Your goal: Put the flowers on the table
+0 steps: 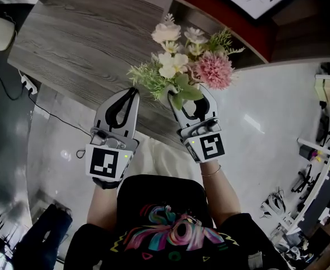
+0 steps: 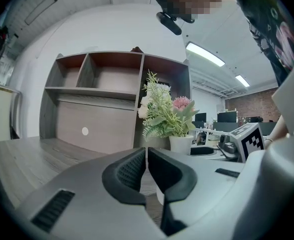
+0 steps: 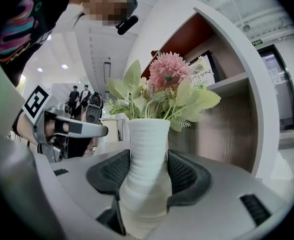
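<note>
Our right gripper [image 3: 148,176] pinches the flowers' [image 1: 181,61] white vase [image 3: 148,139] at the surface's [image 1: 80,44] near edge; our left gripper [image 2: 147,170] is pressed together.

The table [image 1: 80,32] is matt grey wood with visible grain, the vase [image 3: 145,174] white, matt and ribbed, the floor [image 1: 266,122] glossy and smooth.
</note>
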Motion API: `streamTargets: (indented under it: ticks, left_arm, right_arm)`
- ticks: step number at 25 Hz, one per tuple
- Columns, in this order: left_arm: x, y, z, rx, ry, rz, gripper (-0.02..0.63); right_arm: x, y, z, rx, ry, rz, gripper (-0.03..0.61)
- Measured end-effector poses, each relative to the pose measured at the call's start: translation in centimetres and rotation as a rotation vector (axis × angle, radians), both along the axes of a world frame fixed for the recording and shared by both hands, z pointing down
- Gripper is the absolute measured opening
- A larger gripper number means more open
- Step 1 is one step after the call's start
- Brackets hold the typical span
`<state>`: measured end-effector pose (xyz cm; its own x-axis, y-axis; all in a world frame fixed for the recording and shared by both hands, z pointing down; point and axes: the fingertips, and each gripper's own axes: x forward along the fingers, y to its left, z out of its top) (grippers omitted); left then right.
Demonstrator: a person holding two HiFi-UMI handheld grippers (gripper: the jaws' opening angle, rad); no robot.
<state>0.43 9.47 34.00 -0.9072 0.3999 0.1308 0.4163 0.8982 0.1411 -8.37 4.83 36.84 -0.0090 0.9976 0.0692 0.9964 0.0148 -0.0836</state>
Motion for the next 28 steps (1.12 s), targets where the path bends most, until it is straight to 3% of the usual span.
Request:
streamTargets:
  ticks: [21,28]
  left_arm:
    - [1.1,2.7,-0.4,-0.037,0.033,-0.01,0.034]
    - [1.3,2.8,-1.3,-0.039,0.018,-0.023,0.034]
  right_arm:
    - [-0.2,0.9,2.2,0.081,-0.077,-0.031,0.256]
    - [0.0,1.6,1.0,0.031,-0.04,-0.016,0.259]
